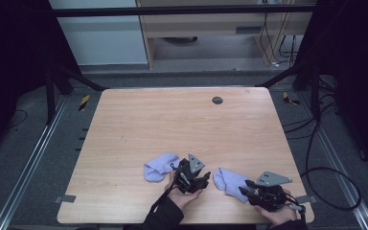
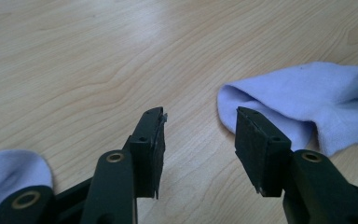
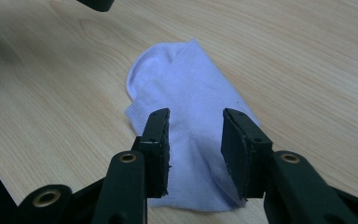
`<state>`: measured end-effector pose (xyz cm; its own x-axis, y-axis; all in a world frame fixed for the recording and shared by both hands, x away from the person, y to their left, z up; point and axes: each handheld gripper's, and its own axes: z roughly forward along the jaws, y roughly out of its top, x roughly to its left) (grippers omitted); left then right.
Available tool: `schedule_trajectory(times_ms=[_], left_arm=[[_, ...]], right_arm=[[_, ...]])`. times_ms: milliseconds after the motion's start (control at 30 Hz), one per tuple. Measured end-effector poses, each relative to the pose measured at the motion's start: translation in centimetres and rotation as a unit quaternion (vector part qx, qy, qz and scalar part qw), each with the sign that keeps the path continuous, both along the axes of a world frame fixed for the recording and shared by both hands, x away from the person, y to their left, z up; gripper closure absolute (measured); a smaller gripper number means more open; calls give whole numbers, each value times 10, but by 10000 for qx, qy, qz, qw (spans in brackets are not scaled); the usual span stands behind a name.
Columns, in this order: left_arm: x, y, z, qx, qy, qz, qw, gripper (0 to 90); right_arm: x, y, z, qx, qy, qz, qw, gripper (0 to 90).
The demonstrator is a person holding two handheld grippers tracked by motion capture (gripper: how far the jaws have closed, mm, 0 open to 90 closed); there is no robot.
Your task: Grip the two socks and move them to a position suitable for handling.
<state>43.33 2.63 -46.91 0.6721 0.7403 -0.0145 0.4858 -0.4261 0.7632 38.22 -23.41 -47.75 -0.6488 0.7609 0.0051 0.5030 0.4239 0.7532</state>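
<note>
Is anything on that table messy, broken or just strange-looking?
Nothing stands out. Two pale lilac socks, one left and one right, lie loose and apart on the wooden table, unpaired but undamaged; no spills.

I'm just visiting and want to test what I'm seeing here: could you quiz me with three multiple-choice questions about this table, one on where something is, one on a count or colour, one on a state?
1. Where do the socks lie?
A. near edge
B. far edge
C. on the floor

2. How many socks are there?
A. one
B. two
C. four

3. How do the right gripper's jaws stand?
A. open over a sock
C. clamped on a cable
B. shut on bare wood

Answers:
1 A: both lie close to the person's hands on the table.
2 B: left sock and right sock, both pale lilac.
3 A: the right gripper shows a gap with the sock beneath.
</note>
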Motion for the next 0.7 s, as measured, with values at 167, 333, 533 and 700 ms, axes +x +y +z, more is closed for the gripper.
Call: schedule_trajectory(times_ms=[167,333,533,700], left_arm=[[0,-10,-6,-10,95,-1,10000,532],[2,-21,-11,31,149,-30,9999,540],[2,-31,-16,109,179,-84,9997,544],[2,-38,-23,220,232,-121,9994,550]], right_arm=[[-1,1,-3,-14,52,105,9999,635],[-4,1,-6,-59,110,221,9997,650],[-4,3,-8,-123,113,302,9994,657],[-4,6,-11,-212,178,413,9988,669]])
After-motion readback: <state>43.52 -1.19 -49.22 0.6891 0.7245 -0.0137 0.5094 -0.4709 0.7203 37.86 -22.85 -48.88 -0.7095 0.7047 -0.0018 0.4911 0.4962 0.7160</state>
